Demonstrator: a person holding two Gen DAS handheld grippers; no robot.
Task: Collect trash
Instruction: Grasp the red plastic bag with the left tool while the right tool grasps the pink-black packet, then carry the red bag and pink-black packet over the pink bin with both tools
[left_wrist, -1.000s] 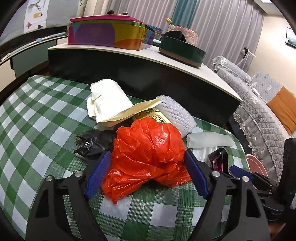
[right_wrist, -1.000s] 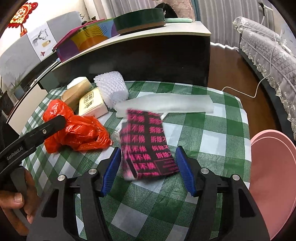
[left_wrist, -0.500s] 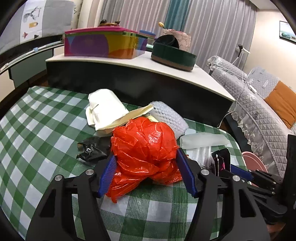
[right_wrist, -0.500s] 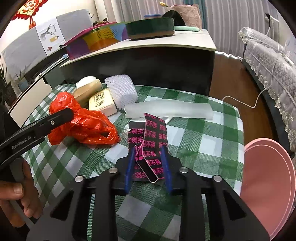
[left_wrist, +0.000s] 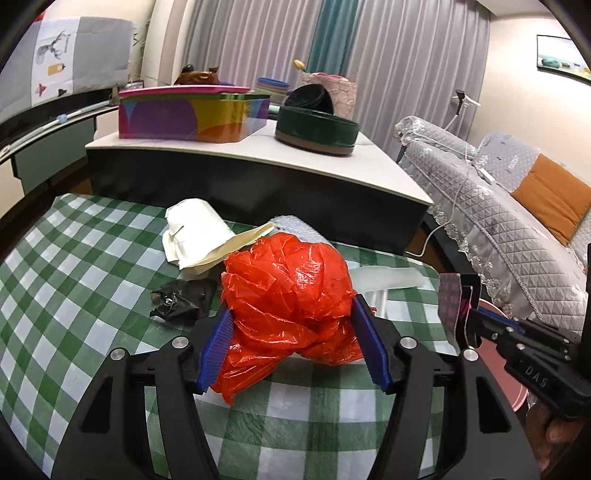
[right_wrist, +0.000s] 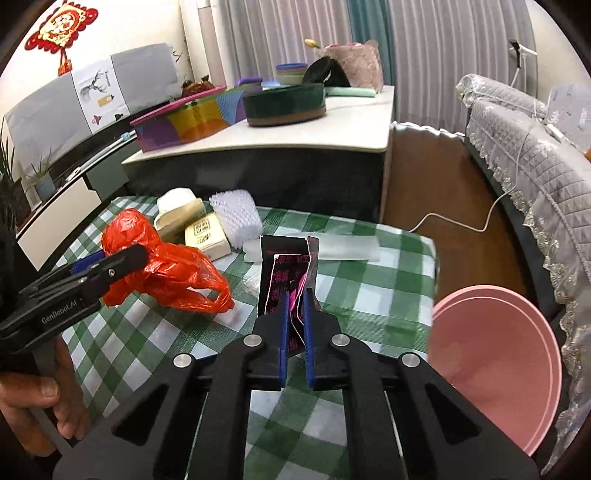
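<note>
My left gripper (left_wrist: 291, 343) is shut on a crumpled red plastic bag (left_wrist: 291, 295) and holds it just above the green checked table (left_wrist: 74, 295). In the right wrist view the red bag (right_wrist: 162, 262) hangs from the left gripper (right_wrist: 107, 266). My right gripper (right_wrist: 295, 325) is shut on a folded black and pink wrapper (right_wrist: 284, 269) held upright above the table. That wrapper also shows at the right of the left wrist view (left_wrist: 450, 306). A pink bin (right_wrist: 495, 362) stands beside the table's right edge.
On the table lie a black scrap (left_wrist: 177, 299), a cream paper cup piece (left_wrist: 195, 232), a small beige box (right_wrist: 205, 236), white foam netting (right_wrist: 236, 214) and a clear plastic strip (right_wrist: 343, 247). A dark counter (left_wrist: 258, 184) stands behind, a sofa (left_wrist: 517, 221) at right.
Both grippers closed, the left on the red bag and the right on the wrapper, which folded. Both have lifted their loads off the table.
</note>
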